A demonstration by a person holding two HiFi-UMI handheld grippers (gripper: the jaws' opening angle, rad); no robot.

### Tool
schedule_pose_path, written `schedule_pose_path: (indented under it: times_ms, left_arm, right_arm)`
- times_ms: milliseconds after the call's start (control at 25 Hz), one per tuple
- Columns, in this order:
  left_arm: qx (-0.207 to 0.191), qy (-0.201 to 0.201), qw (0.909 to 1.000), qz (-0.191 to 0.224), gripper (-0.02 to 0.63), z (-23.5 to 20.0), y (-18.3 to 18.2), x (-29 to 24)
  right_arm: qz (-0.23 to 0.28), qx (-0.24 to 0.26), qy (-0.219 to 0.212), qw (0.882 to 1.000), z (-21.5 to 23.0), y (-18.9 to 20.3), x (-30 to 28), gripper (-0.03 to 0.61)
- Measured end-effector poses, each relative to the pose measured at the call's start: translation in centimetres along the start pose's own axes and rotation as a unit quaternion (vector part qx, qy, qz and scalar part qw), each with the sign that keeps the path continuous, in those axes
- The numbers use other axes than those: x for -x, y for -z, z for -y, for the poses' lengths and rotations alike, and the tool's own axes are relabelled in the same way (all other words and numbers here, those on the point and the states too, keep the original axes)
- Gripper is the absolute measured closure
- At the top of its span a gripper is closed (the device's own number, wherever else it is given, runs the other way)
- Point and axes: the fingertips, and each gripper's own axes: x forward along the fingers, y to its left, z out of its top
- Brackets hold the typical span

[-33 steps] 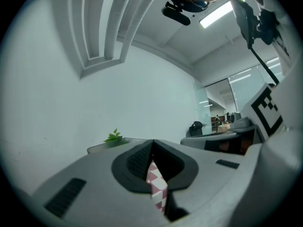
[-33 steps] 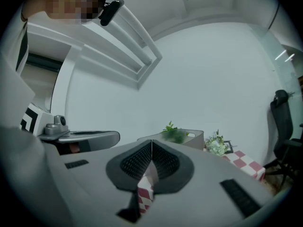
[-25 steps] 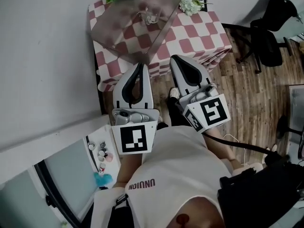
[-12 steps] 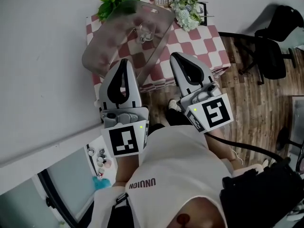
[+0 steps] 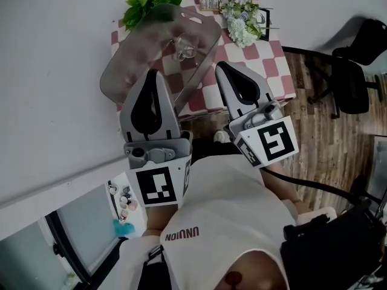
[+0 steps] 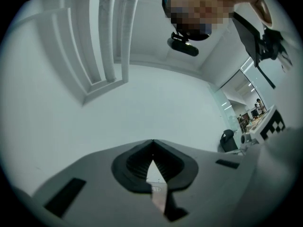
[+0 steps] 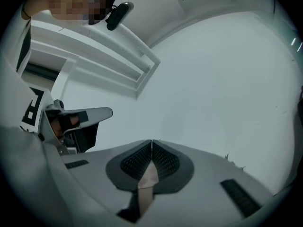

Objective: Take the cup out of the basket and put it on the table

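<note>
left gripper [image 5: 152, 75] + right gripper [image 5: 223, 67] crept up-frame toward basket [image 5: 126, 72] | jaws pressed together, empty | cup [image 5: 183, 46] inside, grab not started

The cup [image 5: 184, 45] is set in the basket [image 5: 130, 68], which is placed over the left half of the bench [image 5: 272, 65]. A leafy plant [image 5: 148, 6] is found behind the basket, flowers [image 5: 242, 24] at the bench's far right. An office chair [image 5: 352, 77] is seen right of the bench, on the floor [image 5: 320, 138].
</note>
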Motion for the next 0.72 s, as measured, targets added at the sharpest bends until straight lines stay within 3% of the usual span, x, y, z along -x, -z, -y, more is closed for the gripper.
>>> schedule_pose_path:
  times_ms: [120, 320, 560, 720]
  left_arm:
    - [0.025, 0.008, 0.9996, 0.011, 0.601, -0.2, -0.4, -0.9]
    - [0.014, 0.024, 0.9994, -0.021, 0.601, -0.1, 0.7, -2.9]
    - [0.001, 0.025, 0.9997, 0.009, 0.601, -1.9, 0.9, -5.8]
    - [0.007, 0.035, 0.9993, -0.014, 0.6, -3.4, 2.5, -8.7]
  right_arm:
    - [0.003, -0.01, 0.001, 1.0, 0.5, -0.1, -0.7, 0.558]
    - [0.006, -0.02, 0.003, 1.0, 1.1, -0.4, -2.2, 0.558]
    - [0.006, -0.022, 0.02, 1.0, 2.7, -0.7, -4.5, 0.558]
    - [0.006, -0.016, 0.031, 0.999, 3.8, -1.0, -6.7, 0.558]
